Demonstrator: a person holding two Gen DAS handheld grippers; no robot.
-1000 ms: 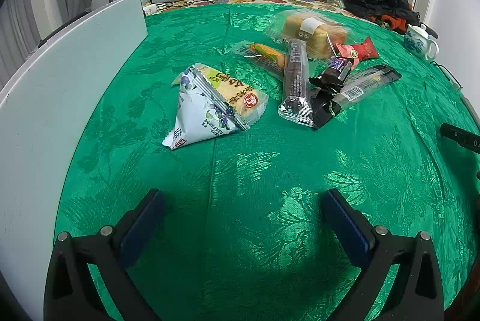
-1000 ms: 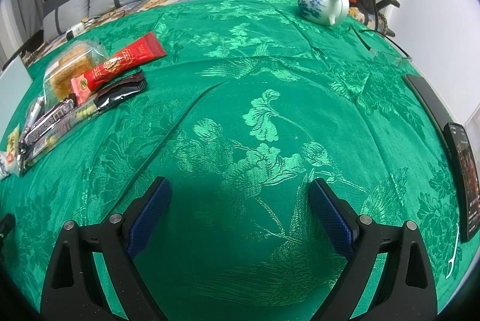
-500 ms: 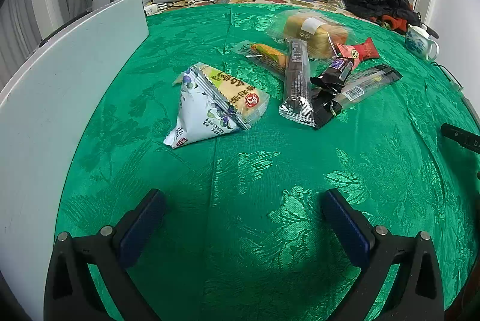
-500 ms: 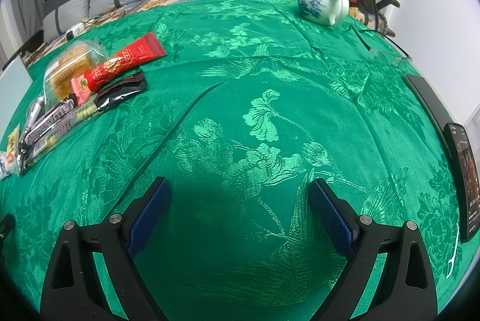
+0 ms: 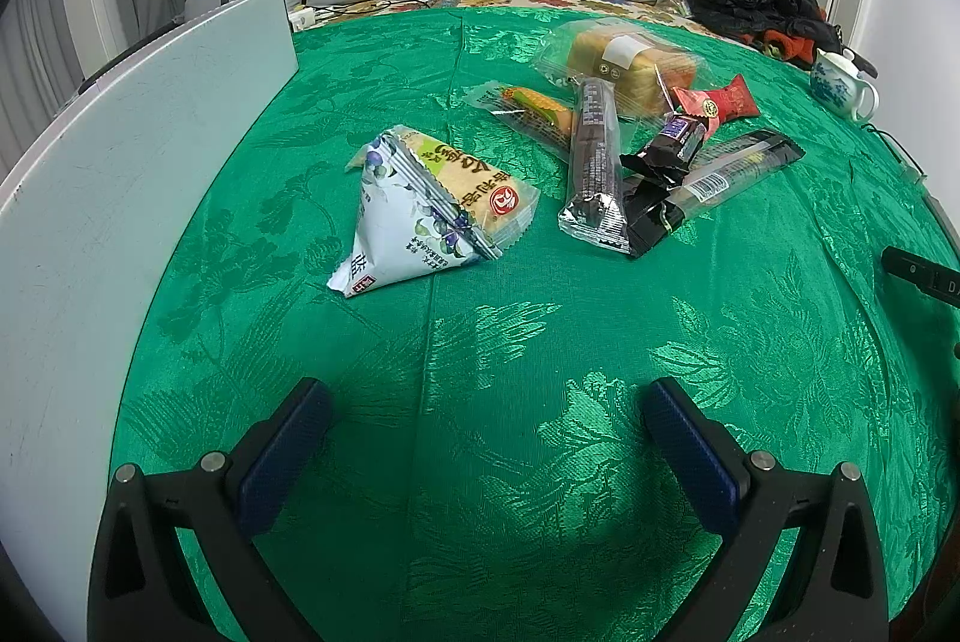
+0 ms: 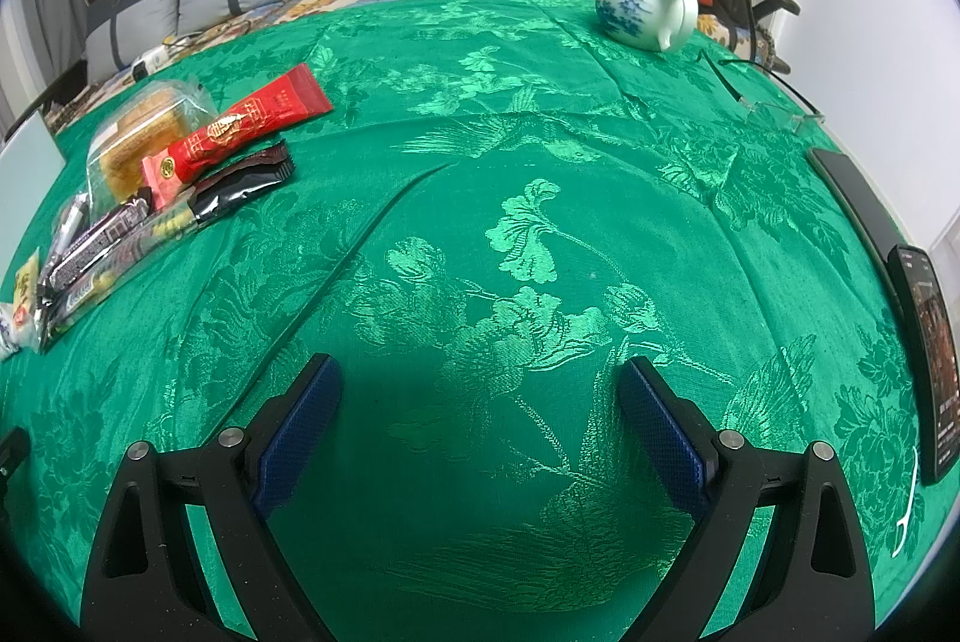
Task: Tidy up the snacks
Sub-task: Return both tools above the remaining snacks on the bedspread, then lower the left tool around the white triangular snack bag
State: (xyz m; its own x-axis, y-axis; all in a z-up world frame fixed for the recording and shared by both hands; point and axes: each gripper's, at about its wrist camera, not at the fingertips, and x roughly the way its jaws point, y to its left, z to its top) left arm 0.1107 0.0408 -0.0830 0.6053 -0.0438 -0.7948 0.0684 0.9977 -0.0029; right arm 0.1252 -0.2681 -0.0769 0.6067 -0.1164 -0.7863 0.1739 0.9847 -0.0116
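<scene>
Left wrist view: the left gripper (image 5: pixel 483 417) is spread wide and empty above the green tablecloth (image 5: pixel 540 342). At 12 o'clock lies the triangular white snack pouch (image 5: pixel 402 228) against a yellow-green packet (image 5: pixel 480 186); at 1 o'clock a pile of dark bars (image 5: pixel 594 162), a red packet (image 5: pixel 717 102) and wrapped bread (image 5: pixel 624 63). A white board (image 5: pixel 120 162) stands at 9 o'clock. Right wrist view: the right gripper (image 6: pixel 480 393) is equally wide apart, holding nothing. The snack pile sits at 10 o'clock, the teapot (image 6: pixel 645 6) at 1 o'clock, a phone (image 6: pixel 927 354) at 3 o'clock.

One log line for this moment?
left tongs: open, empty | right tongs: open, empty | snacks: untouched pile on green cloth
</scene>
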